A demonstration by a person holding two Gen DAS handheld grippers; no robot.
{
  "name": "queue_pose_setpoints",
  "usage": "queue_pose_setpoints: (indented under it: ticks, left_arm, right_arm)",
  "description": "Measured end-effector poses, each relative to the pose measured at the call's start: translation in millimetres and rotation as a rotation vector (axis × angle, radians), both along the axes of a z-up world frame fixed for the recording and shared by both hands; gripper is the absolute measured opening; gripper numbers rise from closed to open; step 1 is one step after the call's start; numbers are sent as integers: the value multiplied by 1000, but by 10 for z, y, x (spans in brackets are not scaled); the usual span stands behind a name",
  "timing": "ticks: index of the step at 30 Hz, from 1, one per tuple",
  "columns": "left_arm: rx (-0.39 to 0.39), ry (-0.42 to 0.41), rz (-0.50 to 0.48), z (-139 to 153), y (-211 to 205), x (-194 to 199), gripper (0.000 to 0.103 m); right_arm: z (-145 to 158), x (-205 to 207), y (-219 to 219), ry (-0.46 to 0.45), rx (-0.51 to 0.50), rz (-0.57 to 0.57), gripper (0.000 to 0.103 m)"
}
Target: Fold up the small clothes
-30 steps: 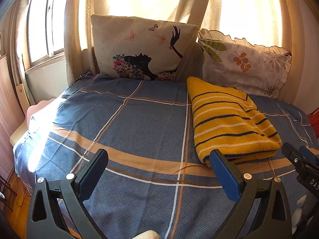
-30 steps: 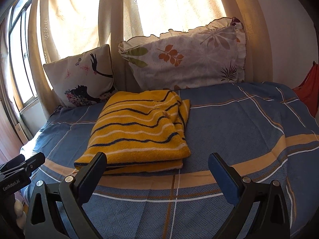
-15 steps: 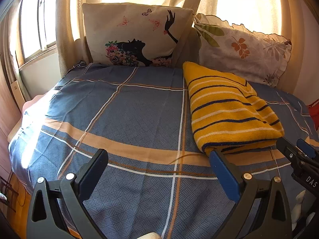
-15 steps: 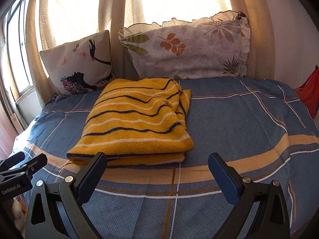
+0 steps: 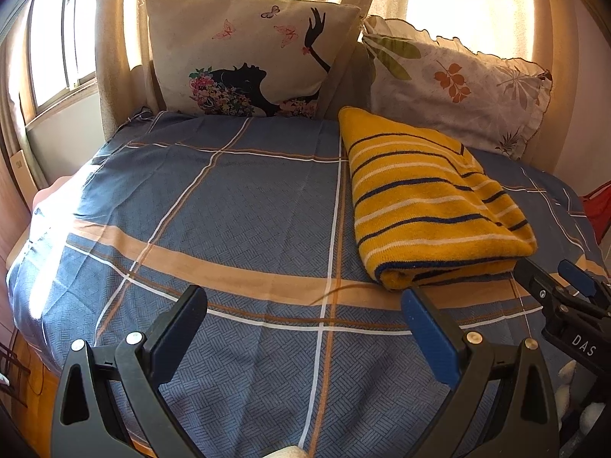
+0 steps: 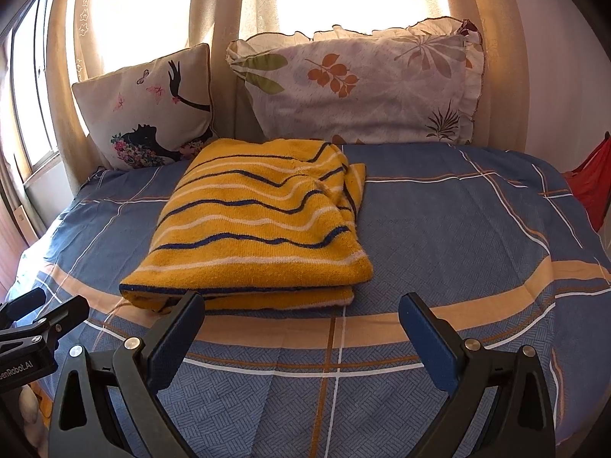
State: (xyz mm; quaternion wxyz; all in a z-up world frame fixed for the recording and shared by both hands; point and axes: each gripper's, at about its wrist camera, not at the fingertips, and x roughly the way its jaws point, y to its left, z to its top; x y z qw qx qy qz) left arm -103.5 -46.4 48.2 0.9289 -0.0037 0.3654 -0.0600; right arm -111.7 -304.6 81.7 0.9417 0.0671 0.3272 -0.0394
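Observation:
A folded yellow garment with navy and white stripes lies on the blue plaid bedsheet; it also shows in the left wrist view. My left gripper is open and empty, low over the sheet, left of the garment's near corner. My right gripper is open and empty, just in front of the garment's near folded edge. Its left finger overlaps that edge in view. The right gripper's tips also appear in the left wrist view.
Two pillows stand at the bed's head: one with a woman's silhouette and one with leaf prints. Curtains and a window are behind. A red item lies at the bed's right edge.
Both grippers have moved forward toward the bed's head, so the garment and pillows appear larger and nearer. Both stay open and empty. The garment has not moved.

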Motion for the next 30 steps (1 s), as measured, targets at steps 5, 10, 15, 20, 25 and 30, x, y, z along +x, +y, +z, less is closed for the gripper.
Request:
queue_pose_setpoints:
  ticks: [5, 10, 15, 20, 25, 30]
  left_arm:
    - [-4, 10, -4, -10, 2, 7, 101]
    - [-13, 23, -8, -23, 13, 26, 101]
    - [-17, 28, -9, -31, 21, 31, 101]
    - [-21, 32, -10, -42, 27, 31, 101]
    - [-26, 39, -13, -55, 32, 30, 101]
    - [-31, 46, -13, -61, 53, 44, 101]
  right_arm:
    - [-7, 15, 7, 10, -3, 2, 103]
    - [-12, 31, 12, 19, -4, 2, 103]
    - [-20, 50, 6, 28, -5, 2, 103]
    - [-19, 58, 19, 32, -6, 5, 103]
    - [-12, 63, 50, 33, -15, 9, 103]
    - [-26, 69, 54, 40, -18, 8, 103]
